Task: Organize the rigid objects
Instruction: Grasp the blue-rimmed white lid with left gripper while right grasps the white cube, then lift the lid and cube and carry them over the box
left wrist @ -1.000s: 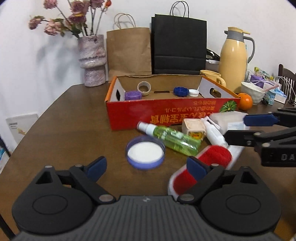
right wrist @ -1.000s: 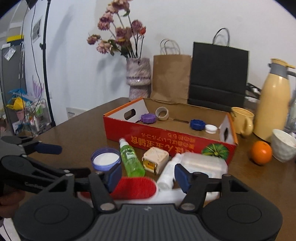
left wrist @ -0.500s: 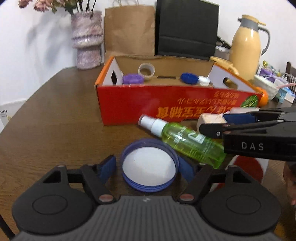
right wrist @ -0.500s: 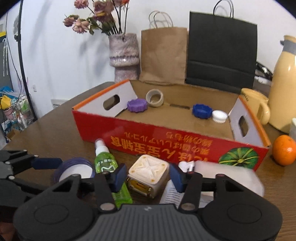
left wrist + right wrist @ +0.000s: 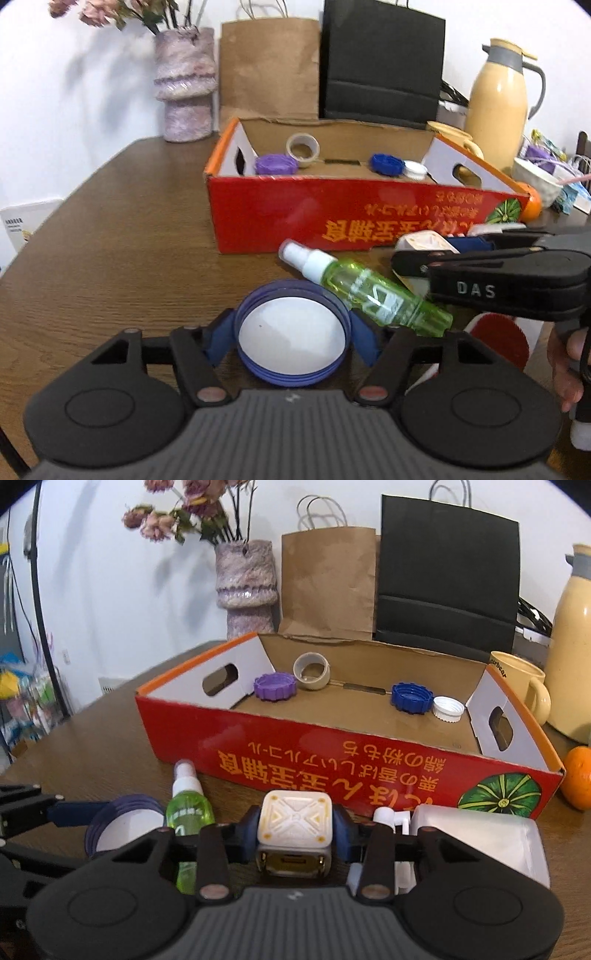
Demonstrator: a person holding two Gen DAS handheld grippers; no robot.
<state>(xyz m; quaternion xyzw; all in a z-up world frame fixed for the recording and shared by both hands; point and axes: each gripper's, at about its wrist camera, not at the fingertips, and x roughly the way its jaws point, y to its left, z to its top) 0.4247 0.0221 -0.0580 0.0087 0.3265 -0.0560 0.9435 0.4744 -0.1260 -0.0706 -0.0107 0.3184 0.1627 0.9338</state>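
A wooden table (image 5: pixel 110 236) carries a red cardboard box (image 5: pixel 332 760), open-topped, printed with yellow lettering and a green pumpkin. Inside lie a purple cap (image 5: pixel 275 686), a tape ring (image 5: pixel 312 671), a blue cap (image 5: pixel 412 698) and a white cap (image 5: pixel 448 709). In front of the box lies a green spray bottle (image 5: pixel 369 291), on its side. The left gripper (image 5: pixel 291 334) has just been closing; its blue pads now press both sides of a round blue lid (image 5: pixel 291 338) with a white inside, flat on the table. The right gripper (image 5: pixel 295 834), also just closing, clamps a cream cube (image 5: pixel 295 823) with embossed top, just before the box.
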